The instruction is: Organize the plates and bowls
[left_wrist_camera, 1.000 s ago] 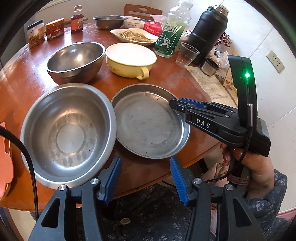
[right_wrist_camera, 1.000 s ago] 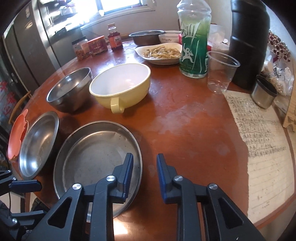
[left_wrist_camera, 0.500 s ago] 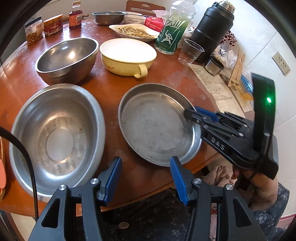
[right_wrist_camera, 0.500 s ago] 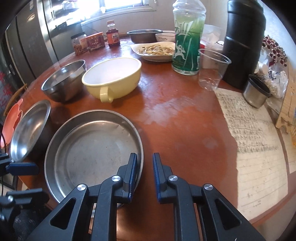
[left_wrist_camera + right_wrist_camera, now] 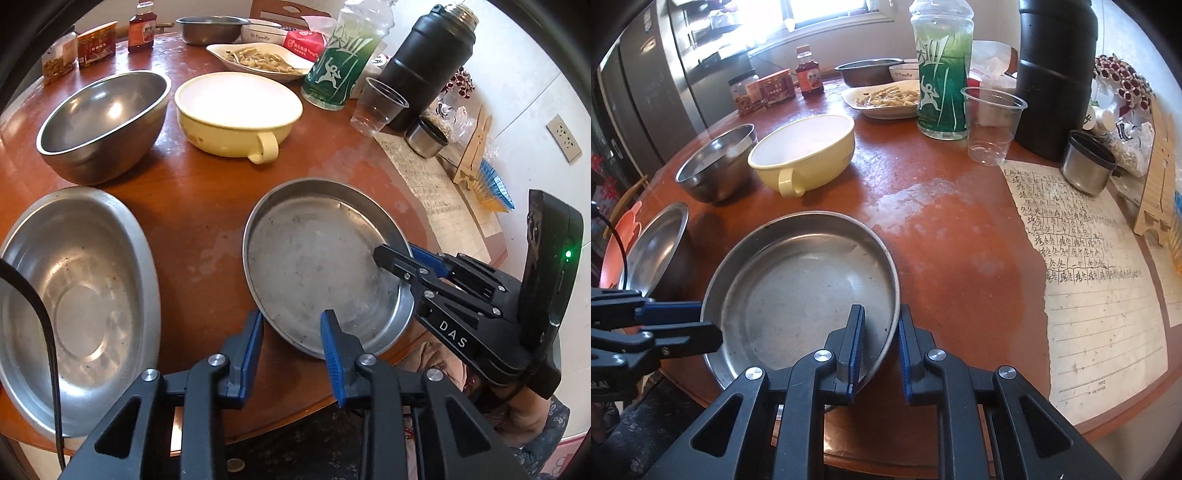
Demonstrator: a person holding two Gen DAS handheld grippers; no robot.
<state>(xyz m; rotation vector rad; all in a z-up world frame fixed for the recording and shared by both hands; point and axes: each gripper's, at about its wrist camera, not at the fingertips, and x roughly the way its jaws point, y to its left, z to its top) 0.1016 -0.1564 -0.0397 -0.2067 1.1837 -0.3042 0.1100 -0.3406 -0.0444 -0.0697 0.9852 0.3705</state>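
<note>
The right tool (image 5: 881, 345) is pinching the empty steel plate's (image 5: 798, 291) lower-right rim; the left tool (image 5: 291, 341), closing, is straddling its near rim, seemingly not gripping.

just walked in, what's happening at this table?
A person is sorting metal dishes with two tools. The right hand-held gripper is shut on the near rim of the flat steel plate, one finger inside, one outside. The left hand-held gripper has just been closing around the plate's other near edge but isn't pressing on it yet. The wide steel basin, deep steel bowl and yellow bowl sit untouched.
</note>
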